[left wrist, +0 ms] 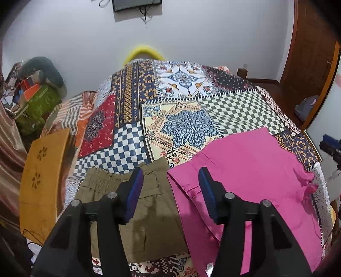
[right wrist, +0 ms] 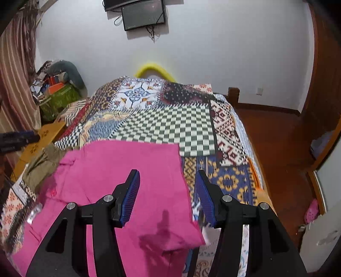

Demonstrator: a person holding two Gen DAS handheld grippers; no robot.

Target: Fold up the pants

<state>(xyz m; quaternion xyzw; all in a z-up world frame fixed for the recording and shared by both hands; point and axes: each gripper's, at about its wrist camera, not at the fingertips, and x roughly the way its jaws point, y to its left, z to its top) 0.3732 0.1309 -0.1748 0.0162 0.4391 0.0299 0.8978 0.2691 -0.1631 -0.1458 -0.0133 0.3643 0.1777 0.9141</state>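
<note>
Left gripper [left wrist: 170,187]: jaws parted, nothing between the blue pads, clear of the cloth below. Under it, the seam where the olive shorts [left wrist: 147,204] meet the pink pants [left wrist: 251,181]; the two garments lie side by side, edges just touching or nearly so. Right gripper [right wrist: 168,189]: jaws also parted, empty, over the right edge of the pink pants [right wrist: 132,170]. Pants lie folded flat on the patchwork bedspread [left wrist: 234,110], near the bed's front edge, far edge straight, one layer lying over another at the near right corner. Olive shorts [right wrist: 40,164] sit left of them. Orange wooden board [left wrist: 42,179] off the bed's left side. White wall behind, with a dark screen [right wrist: 145,16] mounted.
</note>
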